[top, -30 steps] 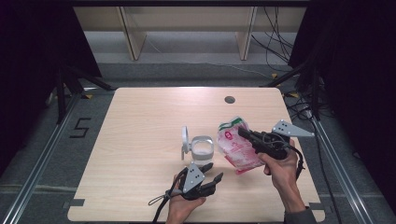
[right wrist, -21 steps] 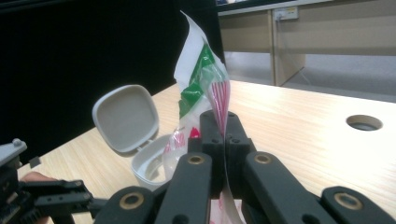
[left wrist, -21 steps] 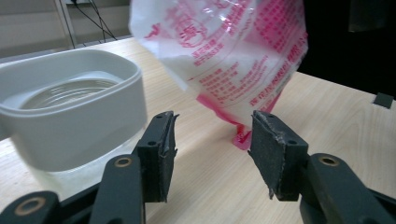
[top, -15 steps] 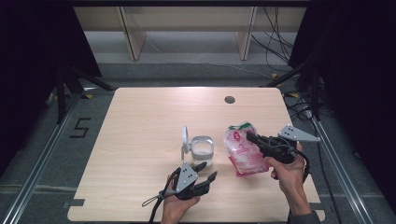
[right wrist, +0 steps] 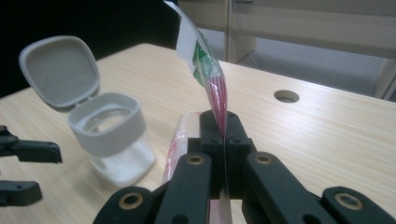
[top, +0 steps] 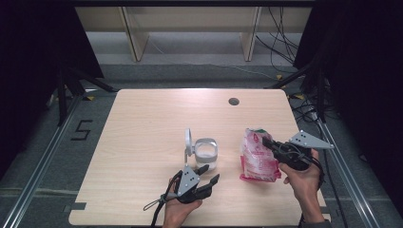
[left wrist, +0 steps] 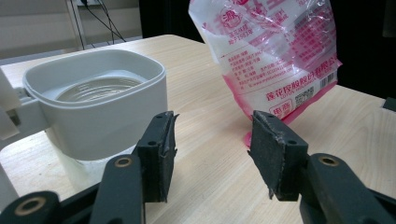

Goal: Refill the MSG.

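Looking down from the high view, the pale wood-grain table [top: 142, 142] carries a clear square container [top: 206, 153] with a grey collar and its hinged lid [top: 188, 141] raised. Right of it stands a crinkled pink-and-white plastic bag [top: 256, 159], pinched at its edge by the right gripper [top: 267, 143]. The left gripper [top: 209, 175] lies low near the table's front edge, jaws spread, just short of the container.

Left gripper view: rough black pads [left wrist: 163, 149] stand apart with nothing between them; the container [left wrist: 98, 107] sits left, the printed bag [left wrist: 275, 56] right.

Right gripper view: jaws pressed together on the thin bag film [right wrist: 217, 93]; the container [right wrist: 114, 140] holds white granules.
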Tool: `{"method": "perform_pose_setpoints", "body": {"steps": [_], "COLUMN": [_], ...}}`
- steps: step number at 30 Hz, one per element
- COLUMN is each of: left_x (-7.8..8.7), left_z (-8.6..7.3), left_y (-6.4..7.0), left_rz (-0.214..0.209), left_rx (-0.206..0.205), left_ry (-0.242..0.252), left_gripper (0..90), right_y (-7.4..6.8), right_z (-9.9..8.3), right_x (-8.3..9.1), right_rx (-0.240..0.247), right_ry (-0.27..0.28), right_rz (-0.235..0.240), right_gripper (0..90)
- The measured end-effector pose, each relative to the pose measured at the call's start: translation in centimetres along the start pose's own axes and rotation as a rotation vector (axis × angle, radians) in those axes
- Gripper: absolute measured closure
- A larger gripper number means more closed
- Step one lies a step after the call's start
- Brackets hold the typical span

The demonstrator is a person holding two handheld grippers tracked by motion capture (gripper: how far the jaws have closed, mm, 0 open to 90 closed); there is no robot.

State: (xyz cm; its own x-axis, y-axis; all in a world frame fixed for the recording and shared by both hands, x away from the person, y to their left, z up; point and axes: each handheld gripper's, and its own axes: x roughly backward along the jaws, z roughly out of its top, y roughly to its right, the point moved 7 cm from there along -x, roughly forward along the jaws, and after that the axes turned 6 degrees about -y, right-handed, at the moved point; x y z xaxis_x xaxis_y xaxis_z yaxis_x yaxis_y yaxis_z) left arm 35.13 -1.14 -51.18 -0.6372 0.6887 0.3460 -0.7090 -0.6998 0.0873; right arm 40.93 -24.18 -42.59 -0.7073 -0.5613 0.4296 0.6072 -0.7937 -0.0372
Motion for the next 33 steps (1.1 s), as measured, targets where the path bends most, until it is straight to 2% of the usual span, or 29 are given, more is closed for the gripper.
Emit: {"method": "perform_pose_setpoints", "body": {"steps": [1,2,3,4,5,7,8,9,10,13,14,16,18,19,20,21,23,24,25,26,27,28,30,32,33], "left_x": [0.0,0.1,0.2,0.2,0.1,0.1,0.1,0.1,0.1,0.2,0.2,0.1,0.2,0.1,0.2,0.1,0.2,0.3,0.3,0.4,0.4,0.3,0.4,0.4,0.4], "left_z": [0.0,0.0,-0.1,-0.1,-0.1,-0.1,-0.1,-0.1,-0.1,-0.1,-0.2,-0.2,-0.2,-0.2,-0.2,-0.2,-0.2,-0.2,-0.2,-0.2,-0.2,-0.2,-0.3,-0.3,-0.3], "left_y": [0.0,0.0,0.0,0.0,0.0,-0.1,-0.1,-0.2,-0.2,-0.3,-0.3,-0.3,-0.3,-0.3,-0.3,-0.3,-0.4,-0.4,-0.5,-0.5,-0.6,-0.6,-0.7,-0.8,-0.8], "left_rz": [-0.001,0.000,0.002,0.002,0.004,0.000,-0.001,-0.003,-0.005,0.002,0.001,-0.001,0.001,-0.003,-0.001,-0.002,0.002,0.007,0.008,0.010,0.008,0.008,0.011,0.011,0.010], "left_rx": [0.001,-0.002,-0.005,-0.005,-0.005,-0.001,-0.003,-0.008,-0.019,0.003,0.000,0.001,-0.002,0.001,0.000,0.001,0.004,0.001,0.000,0.007,0.005,0.006,0.009,0.004,0.004], "left_ry": [0.000,-0.003,-0.013,-0.011,-0.011,-0.003,-0.005,-0.003,-0.004,-0.010,-0.011,-0.009,-0.018,-0.006,-0.010,-0.006,-0.005,-0.016,-0.016,-0.016,-0.015,-0.013,-0.014,-0.020,-0.019], "left_gripper": [49.9,49.9,49.9,49.9,49.9,50.0,50.0,50.0,50.0,50.0,50.1,50.0,50.0,50.0,50.0,49.9,49.9,49.8,49.8,49.6,49.3,48.9,48.1,48.0,47.9], "right_y": [-0.2,0.1,0.0,0.2,0.4,0.4,0.7,0.6,0.8,1.2,1.2,1.5,1.4,1.4,1.7,1.7,2.0,1.9,2.1,2.2,2.2,2.6,2.6,3.0,3.1], "right_z": [-0.2,-0.2,-0.4,-0.5,-0.5,-0.8,-0.8,-0.9,-1.0,-1.2,-1.4,-1.6,-1.9,-2.0,-2.0,-2.2,-2.4,-2.6,-2.7,-2.8,-3.1,-3.1,-3.5,-3.7,-3.8], "right_x": [0.0,-0.1,-0.2,-0.2,-0.4,-0.2,-0.3,-0.3,-0.3,-0.5,-0.5,-0.7,-0.8,-0.9,-0.9,-1.0,-1.2,-1.3,-1.3,-1.3,-1.3,-1.6,-1.5,-1.8,-1.9], "right_rx": [-0.020,0.008,-0.014,-0.006,-0.003,-0.028,-0.008,-0.033,-0.021,-0.021,-0.052,-0.027,-0.045,-0.048,-0.027,-0.043,-0.026,-0.042,-0.037,-0.049,-0.067,-0.036,-0.069,-0.050,-0.063], "right_ry": [-0.020,-0.019,-0.027,-0.033,-0.011,-0.044,-0.036,-0.037,-0.043,-0.035,-0.048,-0.050,-0.079,-0.082,-0.081,-0.093,-0.103,-0.095,-0.102,-0.112,-0.124,-0.110,-0.134,-0.124,-0.126], "right_rz": [-0.003,-0.014,-0.013,-0.017,-0.039,-0.033,-0.034,-0.038,-0.039,-0.048,-0.050,-0.063,-0.077,-0.067,-0.087,-0.093,-0.088,-0.095,-0.099,-0.117,-0.114,-0.112,-0.119,-0.129,-0.118], "right_gripper": [90.0,90.0,90.0,90.0,90.0,90.0,90.0,90.0,90.0,90.0,90.0,90.0,90.0,90.0,90.0,90.0,90.0,90.0,90.0,90.0,90.0,90.0,90.0,90.0,90.0]}}
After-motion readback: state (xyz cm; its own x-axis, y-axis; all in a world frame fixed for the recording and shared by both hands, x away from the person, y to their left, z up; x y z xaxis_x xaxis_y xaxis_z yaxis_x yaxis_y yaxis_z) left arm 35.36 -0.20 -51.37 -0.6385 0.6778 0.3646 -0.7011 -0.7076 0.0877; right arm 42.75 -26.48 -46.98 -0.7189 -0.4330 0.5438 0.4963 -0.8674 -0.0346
